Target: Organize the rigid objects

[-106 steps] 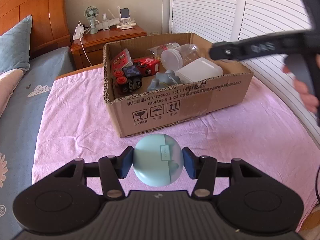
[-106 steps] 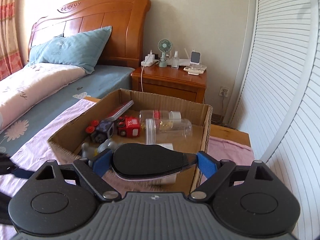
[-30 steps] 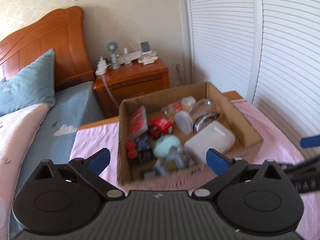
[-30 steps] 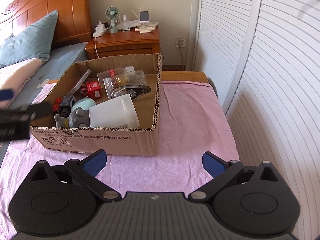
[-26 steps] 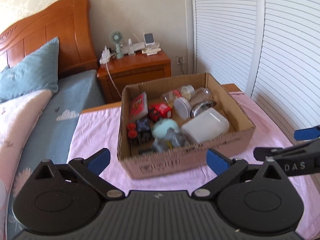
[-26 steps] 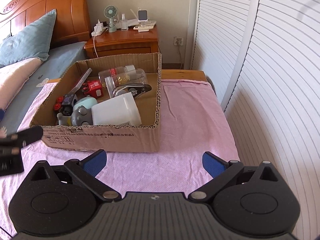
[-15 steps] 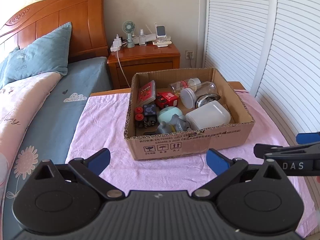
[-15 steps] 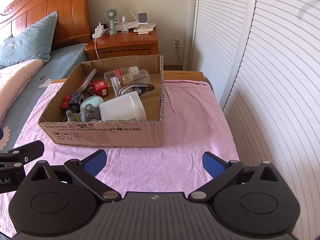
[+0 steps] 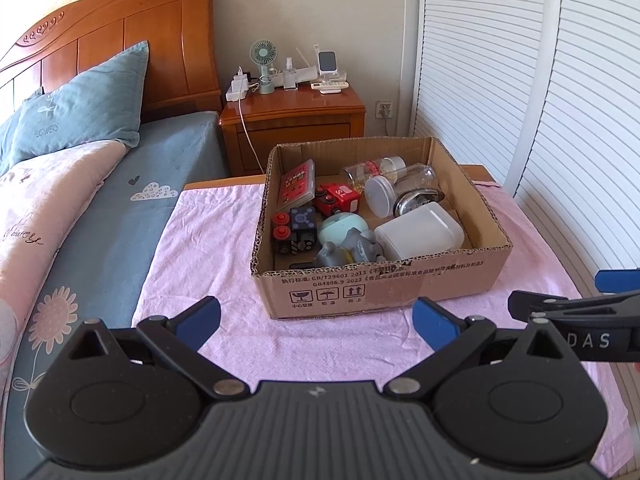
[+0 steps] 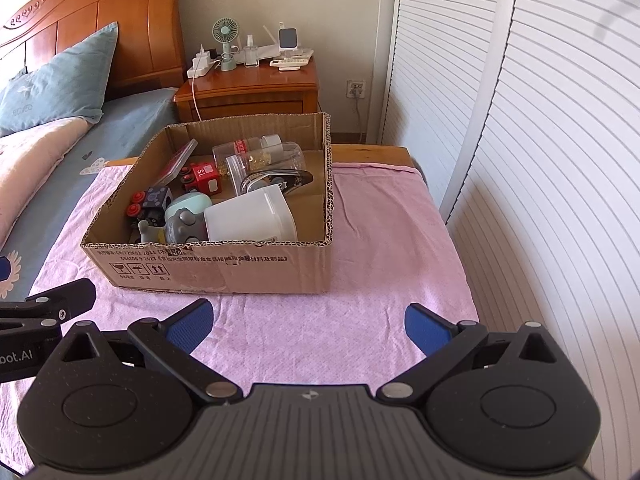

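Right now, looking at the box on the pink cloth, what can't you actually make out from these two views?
- Cardboard box floor: both wrist views, covered by the piled items.
- Dark item by the near wall: left wrist view, mostly hidden by the wall and the grey toy.
- Black object: right wrist view, partly hidden by the white container.
- Nightstand gadgets: too small to identify.

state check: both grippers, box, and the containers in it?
left gripper: open, empty
right gripper: open, empty
cardboard box: open-topped, upright on pink cloth
clear jar: on its side, white lid on
white container: on its side
mint round case: in box, closed
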Demonstrator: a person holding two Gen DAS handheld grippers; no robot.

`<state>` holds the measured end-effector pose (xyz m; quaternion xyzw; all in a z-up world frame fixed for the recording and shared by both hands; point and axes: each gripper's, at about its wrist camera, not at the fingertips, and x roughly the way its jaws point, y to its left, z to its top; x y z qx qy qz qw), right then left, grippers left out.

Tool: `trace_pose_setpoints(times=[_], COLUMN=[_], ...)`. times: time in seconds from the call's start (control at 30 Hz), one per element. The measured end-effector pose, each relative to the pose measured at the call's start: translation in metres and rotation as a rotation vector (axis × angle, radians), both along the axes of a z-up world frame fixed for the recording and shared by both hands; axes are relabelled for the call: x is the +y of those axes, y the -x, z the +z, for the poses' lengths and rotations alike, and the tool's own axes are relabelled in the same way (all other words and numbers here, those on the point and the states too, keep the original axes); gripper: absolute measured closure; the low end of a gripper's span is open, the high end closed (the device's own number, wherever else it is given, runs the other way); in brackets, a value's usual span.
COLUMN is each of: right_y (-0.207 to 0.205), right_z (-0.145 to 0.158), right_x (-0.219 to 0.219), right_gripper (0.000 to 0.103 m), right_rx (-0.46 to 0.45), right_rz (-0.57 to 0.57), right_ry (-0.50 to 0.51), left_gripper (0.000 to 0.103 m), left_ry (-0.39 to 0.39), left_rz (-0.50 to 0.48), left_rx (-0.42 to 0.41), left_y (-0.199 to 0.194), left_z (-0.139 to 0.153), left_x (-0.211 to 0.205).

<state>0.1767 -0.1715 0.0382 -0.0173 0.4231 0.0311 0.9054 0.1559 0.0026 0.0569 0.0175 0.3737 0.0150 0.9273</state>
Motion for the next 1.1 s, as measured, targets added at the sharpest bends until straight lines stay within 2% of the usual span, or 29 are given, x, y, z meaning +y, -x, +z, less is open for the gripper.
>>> trace_pose_setpoints(times=[1.1], right_y=[0.0031], right_z=[0.0041], right_x=[-0.0002], right_gripper=[0.000], right_rx=[-0.015], right_rz=[0.001], right_ry=[0.000], left_gripper=[0.001], left_ry=[-0.015], left_rz=[0.011], left_rx=[-0.017], left_y=[0.0041], left_z=[0.0055], left_x=[-0.0016])
